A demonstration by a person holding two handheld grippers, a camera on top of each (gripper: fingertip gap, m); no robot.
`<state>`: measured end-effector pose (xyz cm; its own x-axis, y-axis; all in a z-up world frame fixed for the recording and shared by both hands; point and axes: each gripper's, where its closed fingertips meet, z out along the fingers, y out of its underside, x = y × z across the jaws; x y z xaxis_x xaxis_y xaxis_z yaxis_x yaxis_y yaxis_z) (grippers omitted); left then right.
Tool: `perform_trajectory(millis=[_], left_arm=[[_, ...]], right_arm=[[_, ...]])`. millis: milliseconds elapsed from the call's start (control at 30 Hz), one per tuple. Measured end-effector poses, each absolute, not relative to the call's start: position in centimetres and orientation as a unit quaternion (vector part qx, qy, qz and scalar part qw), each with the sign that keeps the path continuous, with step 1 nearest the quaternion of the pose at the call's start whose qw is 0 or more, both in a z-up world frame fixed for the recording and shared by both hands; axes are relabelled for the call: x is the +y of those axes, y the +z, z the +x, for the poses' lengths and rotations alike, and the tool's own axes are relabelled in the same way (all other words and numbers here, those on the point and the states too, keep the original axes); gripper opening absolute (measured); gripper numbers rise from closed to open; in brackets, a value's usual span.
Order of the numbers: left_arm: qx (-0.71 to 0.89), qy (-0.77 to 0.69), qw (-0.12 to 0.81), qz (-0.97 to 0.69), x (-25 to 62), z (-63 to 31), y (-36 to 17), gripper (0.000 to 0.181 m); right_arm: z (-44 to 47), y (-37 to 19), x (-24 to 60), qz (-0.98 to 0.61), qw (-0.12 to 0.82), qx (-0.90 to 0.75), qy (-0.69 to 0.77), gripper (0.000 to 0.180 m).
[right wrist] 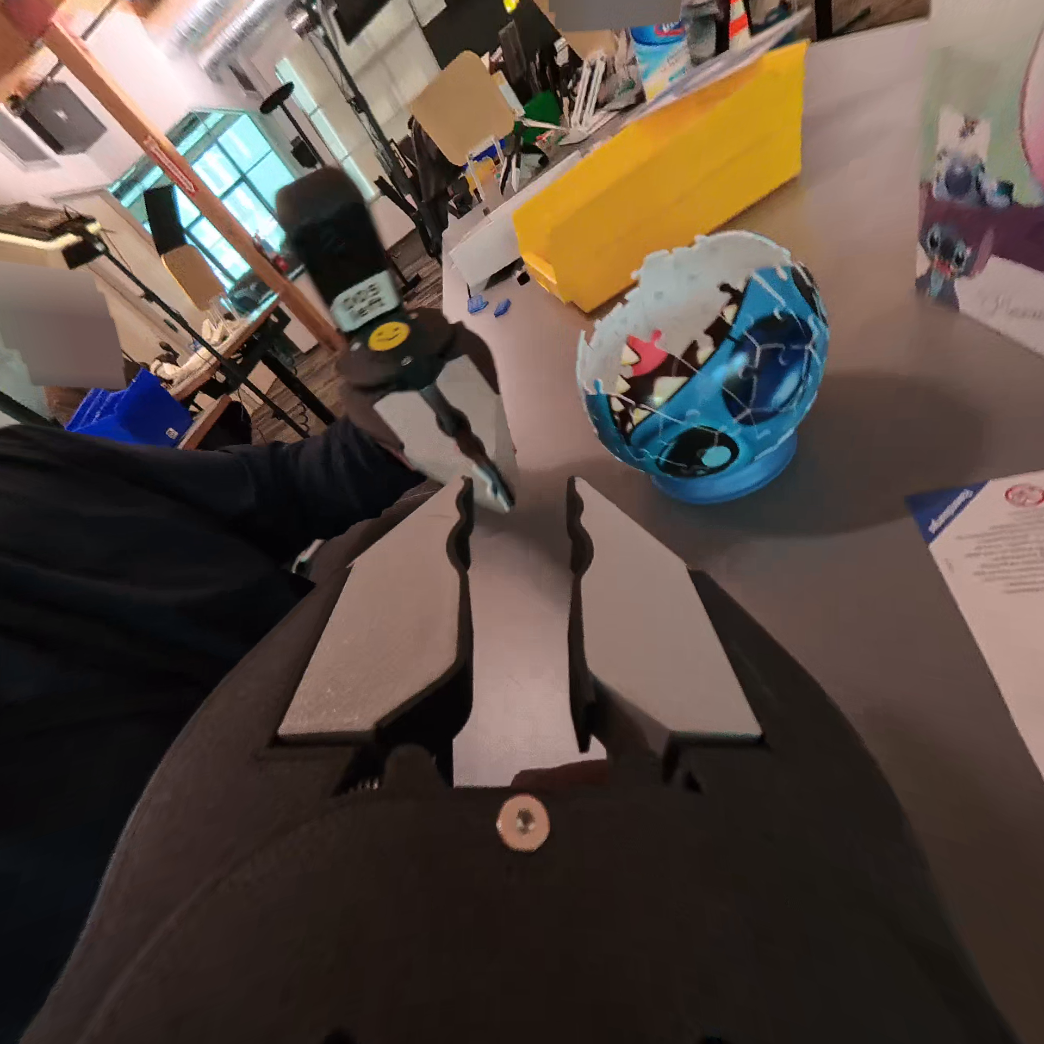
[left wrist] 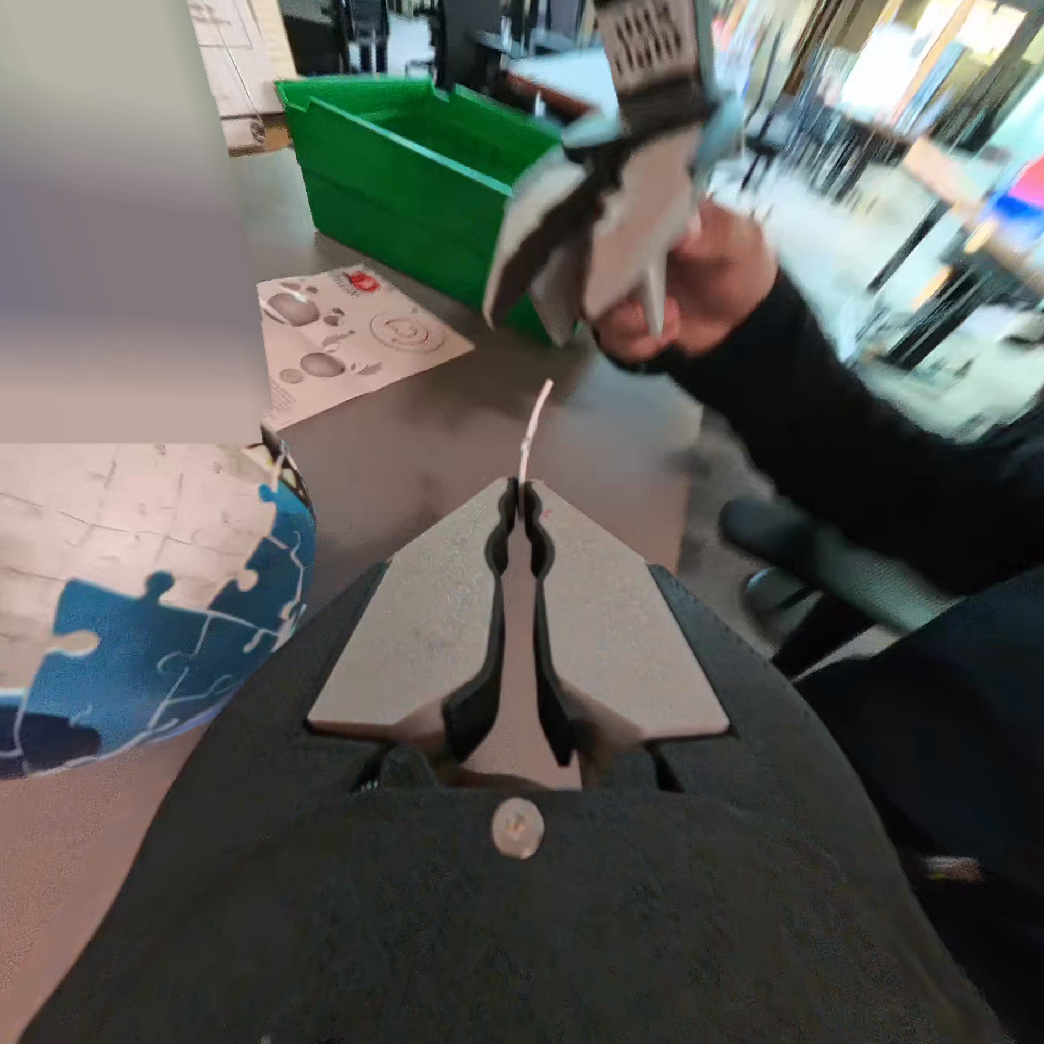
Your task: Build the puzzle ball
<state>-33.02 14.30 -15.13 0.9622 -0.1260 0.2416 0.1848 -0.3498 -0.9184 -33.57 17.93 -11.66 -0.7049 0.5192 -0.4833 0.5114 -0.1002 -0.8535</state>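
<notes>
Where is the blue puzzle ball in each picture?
Left wrist view: the puzzle ball fills the left edge, very close, partly cut off.
Right wrist view: the same ball sits upper right on its blue stand, open on top.
Shared landmark: the printed instruction sheet lying on the table.

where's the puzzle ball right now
In the right wrist view the puzzle ball sits half-built on its blue stand on the grey table, ahead and right of the open right gripper, near the yellow bin.
</notes>
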Motion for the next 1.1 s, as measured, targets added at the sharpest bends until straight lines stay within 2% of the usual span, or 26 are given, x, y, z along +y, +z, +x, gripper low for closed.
perform_trajectory(millis=[133, 300, 333, 433, 500, 600, 767, 867, 1000, 1100], left_arm=[[-0.079, -0.161, 0.593, -0.785, 14.0, -34.2, -13.9, 0.0], [-0.088, -0.205, 0.607, -0.763, 13.8, -32.6, -12.9, 0.0], [-0.086, -0.205, 0.61, -0.761, 13.7, -32.5, -12.7, 0.0], [-0.077, -0.188, 0.62, -0.758, 13.2, -32.6, -12.4, 0.0], [-0.07, -0.179, 0.619, -0.762, 12.7, -32.7, -12.6, 0.003], [-0.062, -0.143, 0.611, -0.776, 11.8, -33.3, -13.2, 0.015], [-0.051, -0.085, 0.611, -0.785, 9.8, -34.4, -12.6, 0.02], [-0.049, -0.02, 0.626, -0.778, 8.2, -36.4, -10.0, 0.025], [-0.059, 0.098, 0.642, -0.758, 6.6, -41.9, -4.9, 0.022], [-0.077, 0.142, 0.616, -0.771, 7.4, -46.9, -4.0, 0.024]], right_arm=[[-33.3, -11.0, 16.0, -0.358, 0.089, -0.703, 0.607, 0.035], [-34.6, -11.3, 15.0, -0.374, 0.197, -0.731, 0.535, 0.025], [-34.6, -11.4, 14.4, -0.366, 0.2, -0.737, 0.532, 0.023], [-33.9, -10.9, 12.9, -0.339, 0.184, -0.744, 0.546, 0.002], [-33.6, -10.8, 12.5, -0.332, 0.179, -0.747, 0.547, 0.0], [-33.9, -10.9, 12.9, -0.343, 0.184, -0.743, 0.544, 0.0], [-34.1, -10.8, 13.2, -0.344, 0.197, -0.743, 0.539, 0.0], [-35.0, -9.4, 14.0, -0.33, 0.257, -0.738, 0.529, 0.0], [-38.0, -6.8, 15.4, -0.3, 0.369, -0.741, 0.474, 0.0], [-41.7, -6.6, 15.7, -0.3, 0.389, -0.761, 0.423, 0.0]])
